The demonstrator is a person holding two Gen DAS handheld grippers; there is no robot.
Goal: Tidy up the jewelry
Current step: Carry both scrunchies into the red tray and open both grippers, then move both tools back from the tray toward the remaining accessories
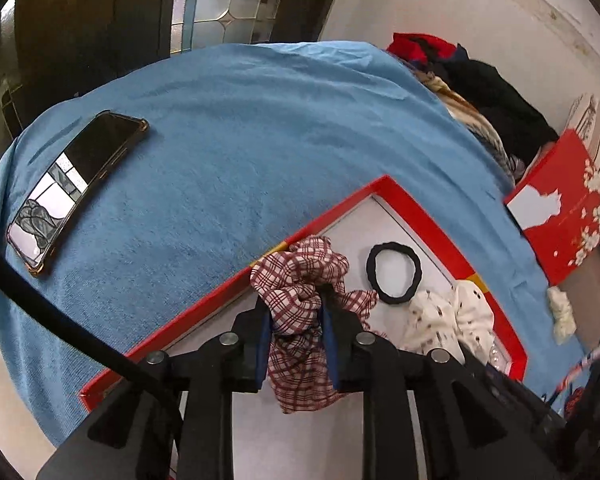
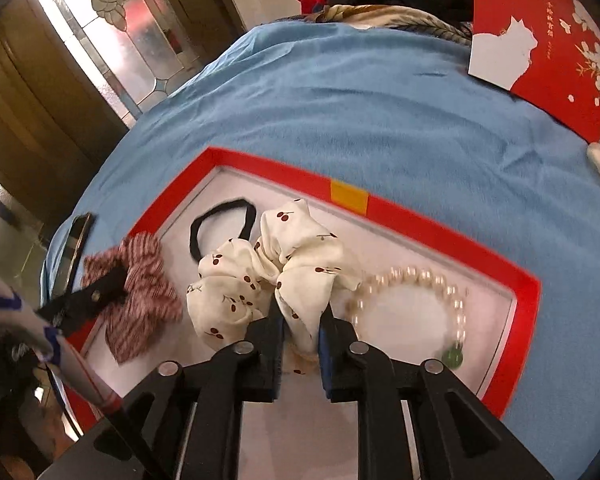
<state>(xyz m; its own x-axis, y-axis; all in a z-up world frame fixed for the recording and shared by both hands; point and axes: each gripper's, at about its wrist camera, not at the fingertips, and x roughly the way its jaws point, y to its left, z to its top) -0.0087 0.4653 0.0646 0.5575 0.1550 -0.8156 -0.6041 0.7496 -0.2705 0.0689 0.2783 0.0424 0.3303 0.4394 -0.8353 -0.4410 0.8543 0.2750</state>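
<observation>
1. Over the red tray (image 1: 364, 190), the plaid scrunchie (image 1: 300, 280) is seen between the pads of the left gripper (image 1: 296, 320), jaws narrow; whether the cloth is pinched or already loose cannot be told
2. Beside it, the cherry-print scrunchie (image 2: 260, 276) is caught the same way in the right gripper (image 2: 300, 328), narrow jaws, grip unclear
3. Fabric could be snagged on a pad and dragged back out of the tray when a gripper is lifted
4. The pearl bracelet (image 2: 412, 280) and black hair tie (image 2: 220, 220), lying close by, could be swept aside
5. The plaid scrunchie is draped over the tray rim and could be tipped onto the blue cloth (image 1: 220, 140)
</observation>
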